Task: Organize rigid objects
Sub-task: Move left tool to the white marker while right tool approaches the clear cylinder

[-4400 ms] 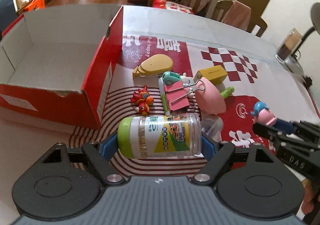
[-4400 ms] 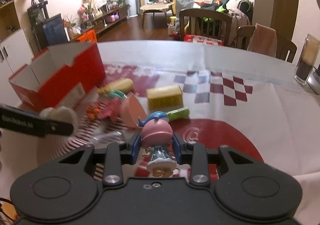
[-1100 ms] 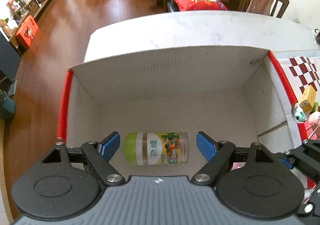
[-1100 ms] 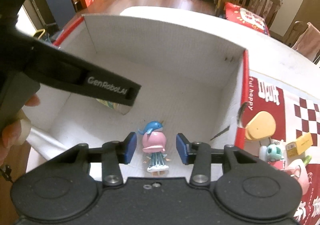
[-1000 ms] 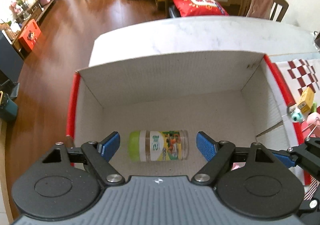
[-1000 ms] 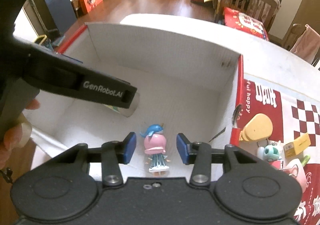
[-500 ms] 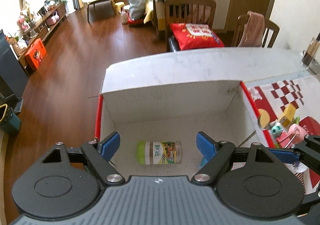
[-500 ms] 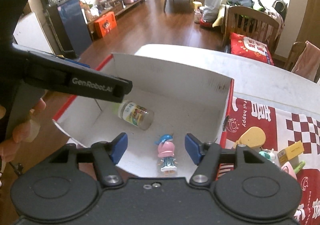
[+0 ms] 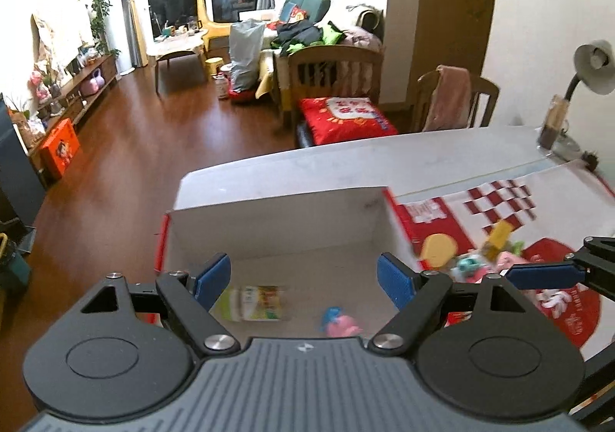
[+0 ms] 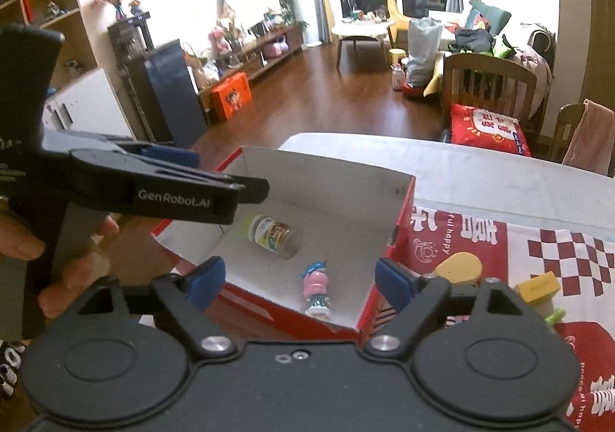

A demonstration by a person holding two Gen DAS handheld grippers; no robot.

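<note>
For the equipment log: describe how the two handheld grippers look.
Both are matte black, with two round discs on the body and angular linkage arms ending in blue pads. The left gripper has a ribbed grey centre panel, and white "GenRobot.AI" lettering shows along its finger in the right wrist view. The right gripper has a plain black centre.

I'm seeing the white table (image 10: 480, 170) carrying a red-and-white cloth (image 10: 546, 239) at frame right and a red cardboard box (image 10: 399, 236) sitting at centre; a yellow block (image 10: 538, 287) and other small toys are lying on the cloth.
</note>
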